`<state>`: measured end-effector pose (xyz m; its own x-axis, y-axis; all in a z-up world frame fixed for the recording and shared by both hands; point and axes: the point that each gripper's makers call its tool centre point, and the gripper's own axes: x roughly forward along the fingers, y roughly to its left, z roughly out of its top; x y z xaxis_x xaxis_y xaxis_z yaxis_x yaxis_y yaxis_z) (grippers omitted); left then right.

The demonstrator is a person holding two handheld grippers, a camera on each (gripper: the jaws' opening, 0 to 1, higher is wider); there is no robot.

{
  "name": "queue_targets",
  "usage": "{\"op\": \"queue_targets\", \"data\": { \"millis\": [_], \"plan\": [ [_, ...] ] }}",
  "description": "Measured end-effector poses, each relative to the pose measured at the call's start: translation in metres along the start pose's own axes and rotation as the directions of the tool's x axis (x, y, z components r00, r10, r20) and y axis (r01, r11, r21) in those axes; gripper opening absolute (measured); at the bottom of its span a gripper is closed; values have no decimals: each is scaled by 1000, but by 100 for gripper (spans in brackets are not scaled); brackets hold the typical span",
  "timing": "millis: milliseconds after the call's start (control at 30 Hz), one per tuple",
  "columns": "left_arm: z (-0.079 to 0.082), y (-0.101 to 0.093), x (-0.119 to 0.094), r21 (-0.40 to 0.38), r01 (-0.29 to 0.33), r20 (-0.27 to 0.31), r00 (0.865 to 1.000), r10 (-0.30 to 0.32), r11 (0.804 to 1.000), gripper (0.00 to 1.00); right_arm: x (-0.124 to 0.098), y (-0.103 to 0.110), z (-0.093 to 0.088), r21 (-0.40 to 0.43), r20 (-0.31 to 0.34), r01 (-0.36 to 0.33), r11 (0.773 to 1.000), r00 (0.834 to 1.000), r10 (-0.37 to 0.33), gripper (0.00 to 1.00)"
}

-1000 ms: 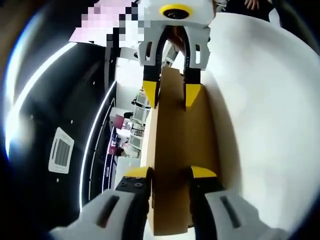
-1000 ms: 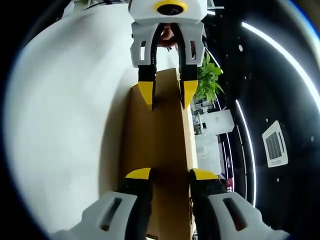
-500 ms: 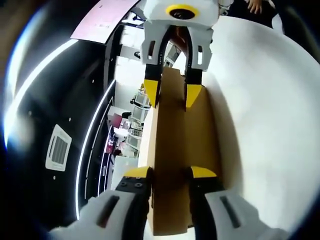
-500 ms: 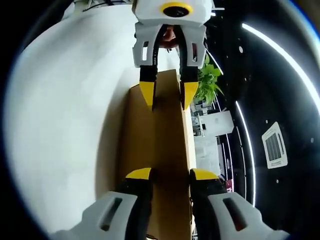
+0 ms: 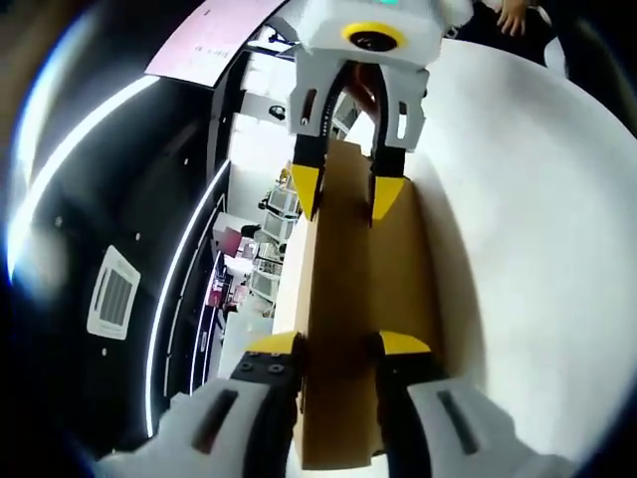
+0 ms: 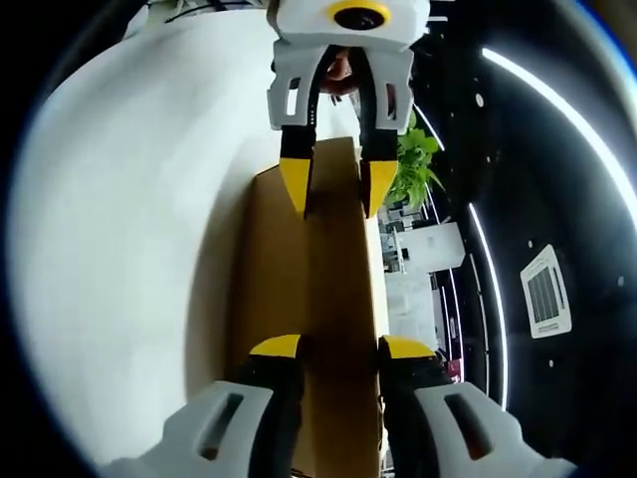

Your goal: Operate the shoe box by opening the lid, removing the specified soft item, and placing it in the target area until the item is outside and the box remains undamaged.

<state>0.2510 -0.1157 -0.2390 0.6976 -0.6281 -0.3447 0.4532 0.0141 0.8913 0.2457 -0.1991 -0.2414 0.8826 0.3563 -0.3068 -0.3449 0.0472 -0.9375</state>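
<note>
Brown cardboard lid (image 5: 343, 329) runs lengthwise between both claws, left claw (image 5: 338, 344) and right claw (image 6: 333, 346) each clamped on opposite ends, white counter (image 6: 129, 229) alongside

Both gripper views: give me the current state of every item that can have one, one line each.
Brown cardboard shoe box lid: gripped at both ends by the two grippers, held edge-on beside the white table.
Left gripper: shut on the lid's near end in its own view.
Right gripper: shut on the lid's opposite end.
White round table: bare where visible.
Green potted plant: upright in the background.
</note>
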Motion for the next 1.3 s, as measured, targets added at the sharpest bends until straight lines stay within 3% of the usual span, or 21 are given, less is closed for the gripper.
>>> {"op": "queue_targets", "data": {
  "millis": [700, 1300],
  "plan": [
    [-9, 8, 4, -49, -20, -10, 1000, 19, 999, 30, 4, -7, 4, 39, 19, -8, 999, 1000, 7, 29],
    [1, 15, 0, -70, 1, -16, 1000, -2, 998, 30, 2, -15, 1, 59, 31, -10, 998, 999, 8, 29]
  ]
}}
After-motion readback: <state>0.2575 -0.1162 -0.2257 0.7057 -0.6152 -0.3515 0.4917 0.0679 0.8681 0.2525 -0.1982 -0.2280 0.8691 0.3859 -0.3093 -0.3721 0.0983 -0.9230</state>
